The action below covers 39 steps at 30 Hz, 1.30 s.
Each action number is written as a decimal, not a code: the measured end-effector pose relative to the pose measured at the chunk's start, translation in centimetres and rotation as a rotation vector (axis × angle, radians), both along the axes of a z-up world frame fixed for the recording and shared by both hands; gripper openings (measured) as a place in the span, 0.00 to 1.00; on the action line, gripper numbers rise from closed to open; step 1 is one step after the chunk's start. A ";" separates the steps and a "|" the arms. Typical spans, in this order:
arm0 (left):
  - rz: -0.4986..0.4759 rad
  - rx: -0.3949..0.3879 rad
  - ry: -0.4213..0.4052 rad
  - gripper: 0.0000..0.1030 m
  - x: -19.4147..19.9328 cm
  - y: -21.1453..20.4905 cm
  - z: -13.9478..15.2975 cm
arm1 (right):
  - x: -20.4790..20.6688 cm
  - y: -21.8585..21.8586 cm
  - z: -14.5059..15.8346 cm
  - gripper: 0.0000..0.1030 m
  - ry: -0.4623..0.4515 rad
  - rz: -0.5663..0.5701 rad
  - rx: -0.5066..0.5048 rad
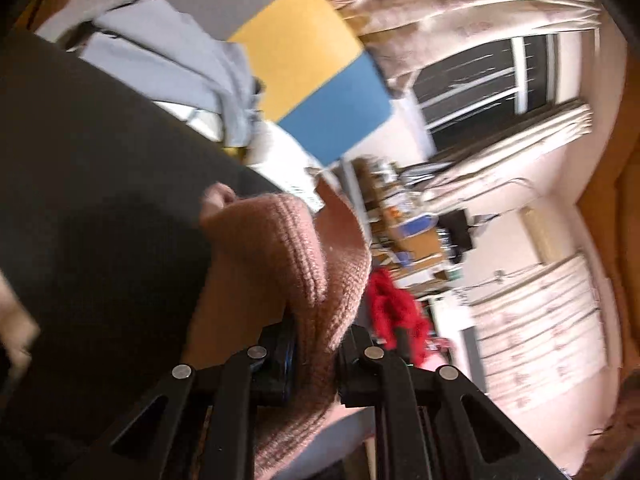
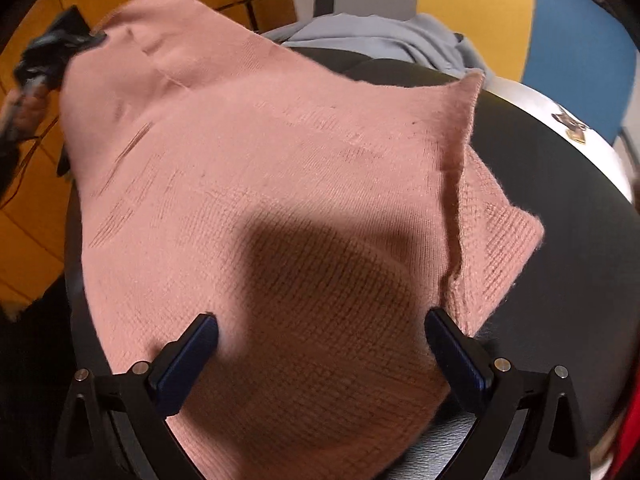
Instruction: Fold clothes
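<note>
Your left gripper (image 1: 316,354) has its jaws nearly closed, pinching a thick ribbed edge of the pink knit sweater (image 1: 304,272); the fabric bunches up between the pads and rises ahead of them, and the view is tilted and blurred. In your right wrist view that same sweater (image 2: 280,184) lies spread across the dark round table (image 2: 560,240), covering most of its near side; one corner is lifted toward the upper left, where your left gripper (image 2: 86,38) holds it off the table; a ribbed fold lies at the right side of the cloth. Your right gripper (image 2: 320,344) stands wide open above the sweater, its fingers (image 2: 192,352) either side of a shaded patch, with nothing clamped between them. A pale blue garment (image 2: 380,40) rests at the table's far edge; behind it stands a grey, yellow and blue panel (image 2: 480,12).
</note>
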<state>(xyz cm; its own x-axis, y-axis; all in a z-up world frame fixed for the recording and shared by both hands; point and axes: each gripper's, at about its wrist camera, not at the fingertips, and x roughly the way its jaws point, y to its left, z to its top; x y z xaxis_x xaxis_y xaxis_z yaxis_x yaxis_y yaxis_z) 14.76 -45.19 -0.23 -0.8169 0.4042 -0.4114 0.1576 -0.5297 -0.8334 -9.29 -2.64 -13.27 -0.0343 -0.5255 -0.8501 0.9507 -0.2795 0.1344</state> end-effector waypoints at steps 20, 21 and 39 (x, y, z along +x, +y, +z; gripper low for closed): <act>-0.112 0.186 -0.174 0.13 -18.8 17.4 -8.0 | 0.7 1.0 -0.1 1.00 -0.267 -0.212 -0.349; -0.107 0.200 -0.192 0.13 -19.3 17.8 -8.9 | 0.7 1.2 -0.1 1.00 -0.274 -0.213 -0.362; -0.265 0.400 -0.272 0.36 -19.2 19.7 -5.3 | 1.5 2.0 -0.2 1.00 -0.286 -0.218 -0.426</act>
